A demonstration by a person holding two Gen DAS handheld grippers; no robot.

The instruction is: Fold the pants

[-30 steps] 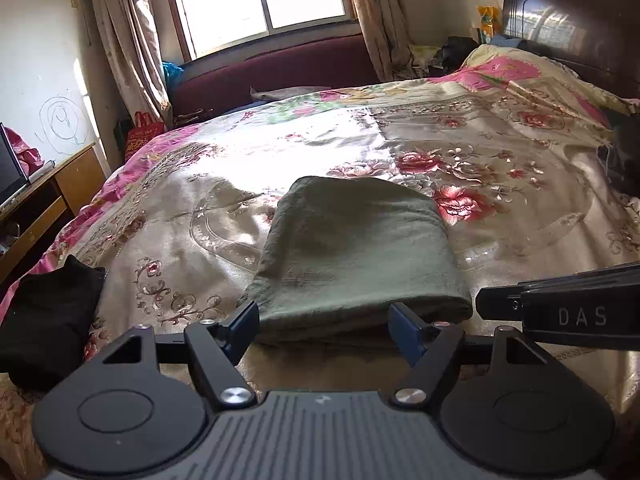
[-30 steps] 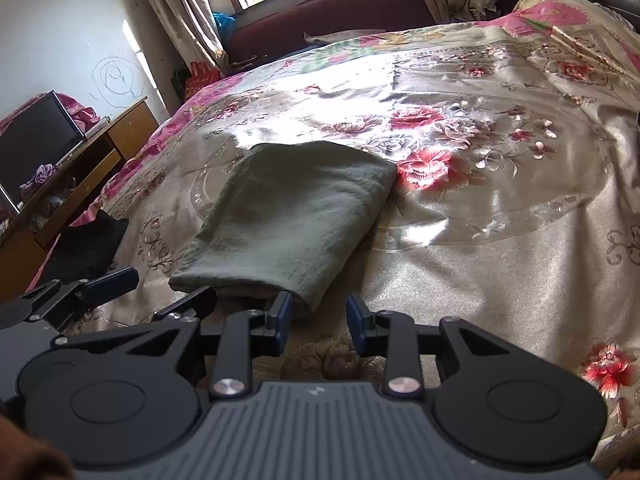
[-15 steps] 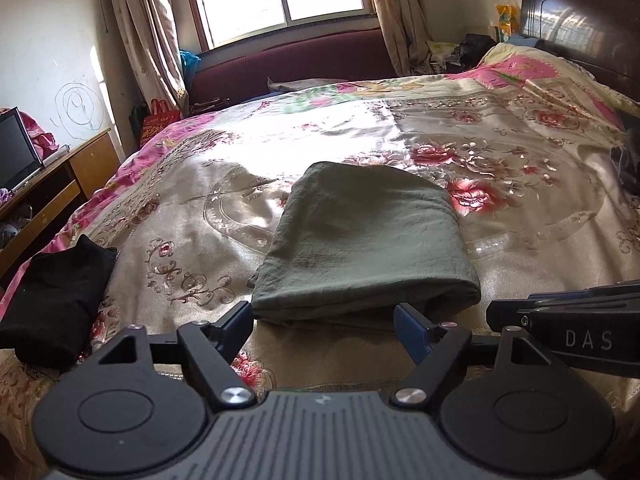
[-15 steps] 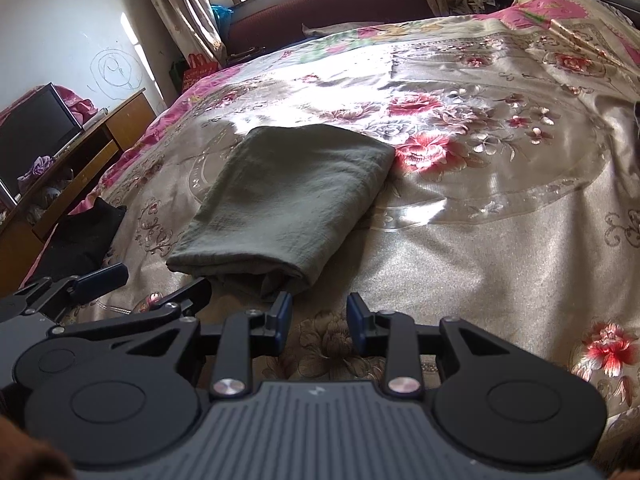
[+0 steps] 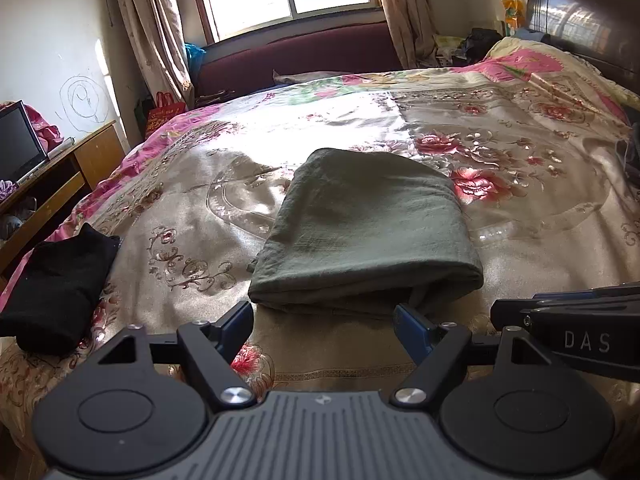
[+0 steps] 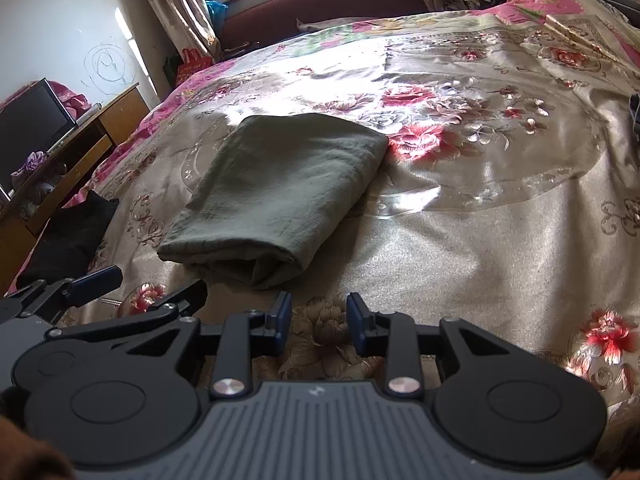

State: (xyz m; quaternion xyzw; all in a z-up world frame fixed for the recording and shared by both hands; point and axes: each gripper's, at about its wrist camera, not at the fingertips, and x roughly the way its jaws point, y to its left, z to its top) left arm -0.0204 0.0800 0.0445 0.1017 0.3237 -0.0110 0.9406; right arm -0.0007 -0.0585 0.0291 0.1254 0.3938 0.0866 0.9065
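Observation:
The olive-green pants [image 5: 368, 232] lie folded into a thick rectangle on the floral bedspread [image 5: 540, 208], also in the right wrist view [image 6: 280, 192]. My left gripper [image 5: 326, 326] is open and empty, just short of the pants' near folded edge. My right gripper [image 6: 318, 322] is open with a narrower gap, empty, above the bedspread [image 6: 480, 240] just right of the pants' near corner. The left gripper also shows at the left edge of the right wrist view [image 6: 132, 288].
A folded black garment [image 5: 56, 280] lies at the bed's left edge. A wooden TV stand [image 5: 52, 184] with a screen stands left of the bed. A maroon sofa [image 5: 304, 56] and window are beyond the bed; a dark headboard [image 5: 584, 16] is at the right.
Both grippers have drawn back and risen from the pants' near edge. The pants lie still.

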